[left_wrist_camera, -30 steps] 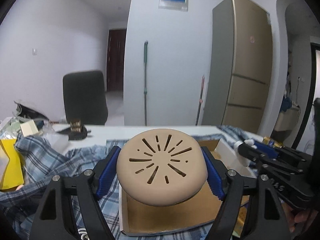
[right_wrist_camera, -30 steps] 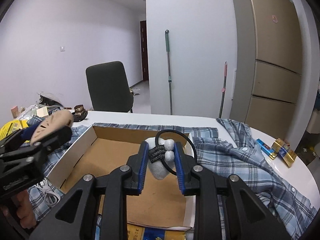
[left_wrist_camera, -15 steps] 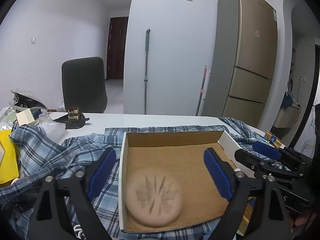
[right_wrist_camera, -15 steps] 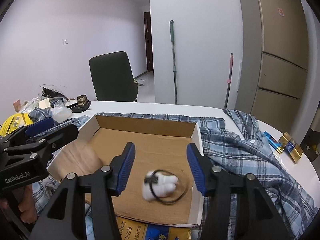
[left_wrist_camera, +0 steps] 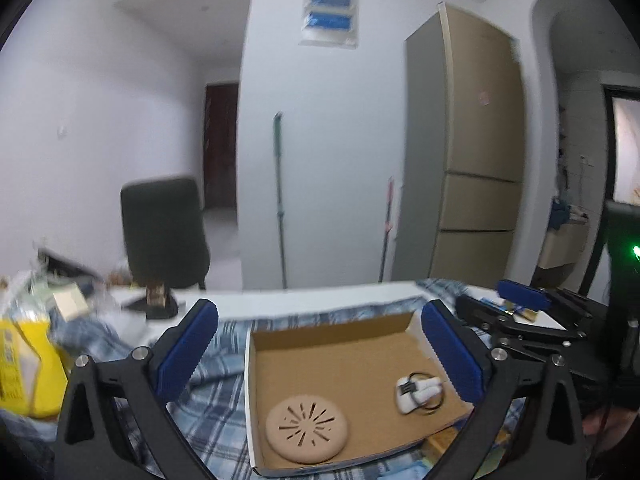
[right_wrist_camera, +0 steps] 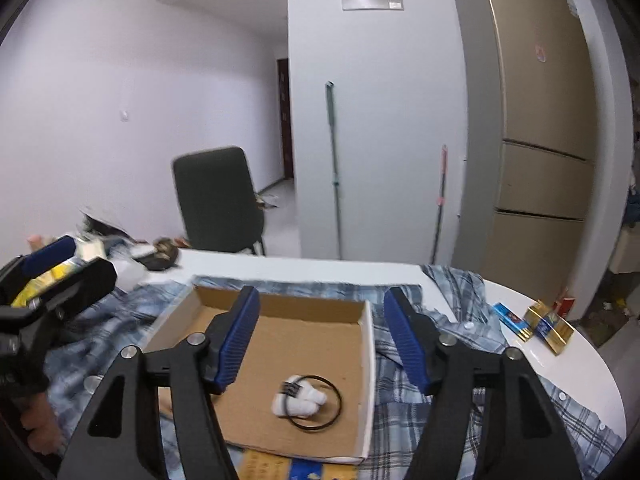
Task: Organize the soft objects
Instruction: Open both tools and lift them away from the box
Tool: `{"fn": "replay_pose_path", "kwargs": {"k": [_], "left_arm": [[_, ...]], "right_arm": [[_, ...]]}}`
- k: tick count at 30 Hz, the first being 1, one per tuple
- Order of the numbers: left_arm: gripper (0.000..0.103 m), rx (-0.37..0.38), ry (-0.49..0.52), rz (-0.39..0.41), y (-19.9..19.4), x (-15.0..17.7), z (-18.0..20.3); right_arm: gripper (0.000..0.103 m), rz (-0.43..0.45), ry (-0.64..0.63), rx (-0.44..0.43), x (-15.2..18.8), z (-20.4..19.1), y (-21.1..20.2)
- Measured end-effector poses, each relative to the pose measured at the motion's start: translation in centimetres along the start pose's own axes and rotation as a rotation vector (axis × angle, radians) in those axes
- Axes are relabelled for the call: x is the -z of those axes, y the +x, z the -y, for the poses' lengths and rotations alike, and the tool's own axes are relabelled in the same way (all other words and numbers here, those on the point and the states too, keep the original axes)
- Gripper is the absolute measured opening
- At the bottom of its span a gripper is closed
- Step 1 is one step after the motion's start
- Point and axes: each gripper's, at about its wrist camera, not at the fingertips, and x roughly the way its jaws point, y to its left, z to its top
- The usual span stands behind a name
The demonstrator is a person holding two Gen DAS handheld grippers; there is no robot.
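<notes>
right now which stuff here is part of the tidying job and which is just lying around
Job:
- tan pad, in the box
- white hair tie, in the box
- box
- left gripper and right gripper, both open, empty

Lying about:
- plaid shirt under the box
- gold packets
- yellow bag
- chair
- fridge

No legible text anywhere. Printing on the yellow package (left_wrist_camera: 24, 364) too blurred to read; markings on the blue and gold packets (right_wrist_camera: 536, 324) and the fridge sticker (right_wrist_camera: 541, 54) too small to make out.
</notes>
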Motion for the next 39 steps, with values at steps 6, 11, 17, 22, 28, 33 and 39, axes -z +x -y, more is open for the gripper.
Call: {"fn": "replay_pose_path", "kwargs": {"k": [6,11,17,22,28,33,39], "left_arm": [[0.103,0.018,0.002,0.131,-6.2,-1.7,0.8],[0.103,0.029,-0.012,0.169,-10.5,-1.0,0.7],[0.103,-0.002,0.000,0.140,-13.0,1.8,0.4],[0.103,-0.008,-0.017,0.074,-11.5,3.8,-0.5],[0.103,-0.012,-0.035,-0.016,-9.3,5.1,-1.6],[0.102,0.073,0.053,-0.168,-7.4,4.9,-0.9],[0.092,0.118,0.120,-0.370,-5.9,6.2,-1.2]], "right_arm": [[0.064,0.082,-0.030,-0.026,-2.0,-0.8,-5.5],[0.064,0.133,-0.036,-0.030,-1.3,-1.2,-9.6],[0.064,0.129,-0.009,-0.028,1.2,-0.6,-11.1],[0.066,0.044,0.079,-0.072,3.2,0.7,-8.8],[0.066,-0.023,0.069,-0.056,5.0,1.1,-6.4],[0.066,-0.043,0.083,-0.072,5.2,1.5,-6.6],[0.066,-0.112,0.061,-0.080,5.3,0.4,-6.7]]}}
